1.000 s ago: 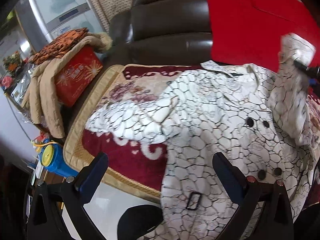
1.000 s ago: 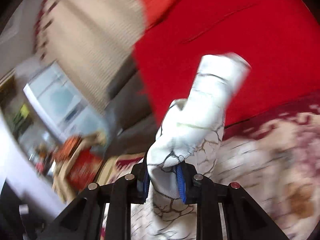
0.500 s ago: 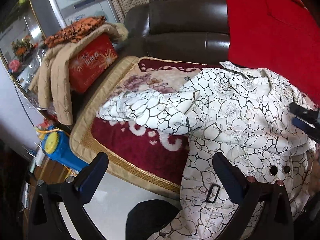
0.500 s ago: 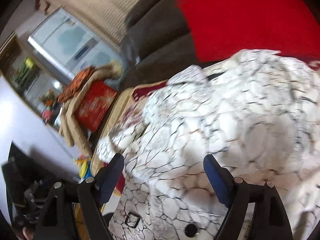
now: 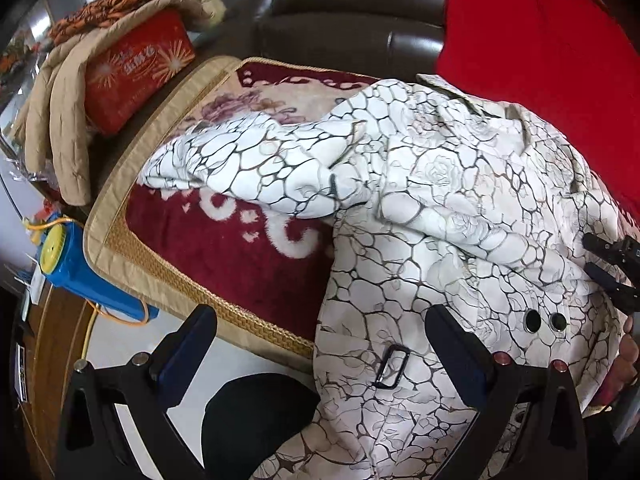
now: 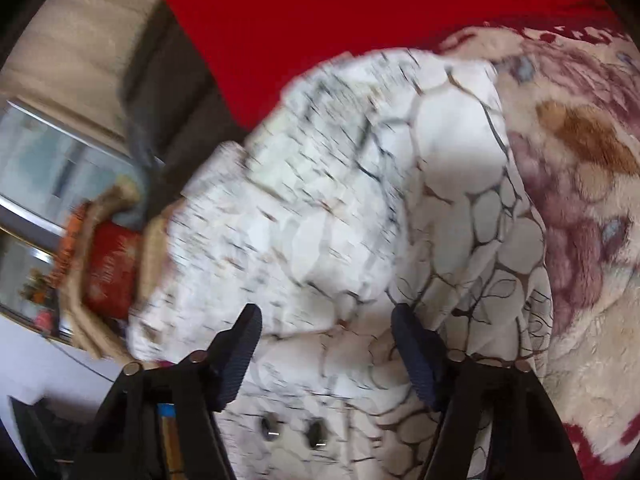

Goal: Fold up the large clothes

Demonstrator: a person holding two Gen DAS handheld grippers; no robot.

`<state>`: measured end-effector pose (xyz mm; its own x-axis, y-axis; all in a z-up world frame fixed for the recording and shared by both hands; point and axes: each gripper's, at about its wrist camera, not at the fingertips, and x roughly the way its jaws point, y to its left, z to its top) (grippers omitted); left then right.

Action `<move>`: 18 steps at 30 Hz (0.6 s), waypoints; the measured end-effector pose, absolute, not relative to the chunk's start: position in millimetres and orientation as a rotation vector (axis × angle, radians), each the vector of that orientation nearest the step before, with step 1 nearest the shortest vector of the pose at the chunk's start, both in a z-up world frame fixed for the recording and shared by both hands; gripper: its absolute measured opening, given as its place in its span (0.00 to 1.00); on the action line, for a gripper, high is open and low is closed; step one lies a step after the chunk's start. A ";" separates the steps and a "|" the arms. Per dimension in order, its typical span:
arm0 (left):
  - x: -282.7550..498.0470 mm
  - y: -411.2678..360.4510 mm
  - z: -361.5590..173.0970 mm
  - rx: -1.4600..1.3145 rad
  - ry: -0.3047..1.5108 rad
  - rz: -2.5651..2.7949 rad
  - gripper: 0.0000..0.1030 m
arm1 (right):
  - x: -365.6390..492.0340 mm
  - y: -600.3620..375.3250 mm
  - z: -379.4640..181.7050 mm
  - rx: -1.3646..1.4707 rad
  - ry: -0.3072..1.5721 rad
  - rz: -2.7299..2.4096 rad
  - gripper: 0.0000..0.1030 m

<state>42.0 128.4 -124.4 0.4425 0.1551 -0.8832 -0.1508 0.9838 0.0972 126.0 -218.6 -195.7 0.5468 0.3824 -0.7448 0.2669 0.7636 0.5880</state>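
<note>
With the right gripper (image 6: 326,346) fingers spread but closing above the white crackle-patterned coat (image 5: 440,208) and the left gripper (image 5: 320,354) fingers spread empty, the sleeve (image 5: 256,164) at 10 o'clock is risking staying unfolded.

White crackle-print coat (image 5: 460,208) spread rumpled, one sleeve outstretched
</note>
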 end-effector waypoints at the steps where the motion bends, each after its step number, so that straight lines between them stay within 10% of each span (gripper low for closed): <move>1: 43.4 135.4 -122.8 -0.009 1.093 0.203 1.00 | 124.8 -218.1 -193.1 0.733 0.999 0.086 0.67; 18: 118.8 376.7 -118.6 -0.554 0.995 0.489 1.00 | 122.8 -188.4 -156.4 0.646 0.810 0.236 0.67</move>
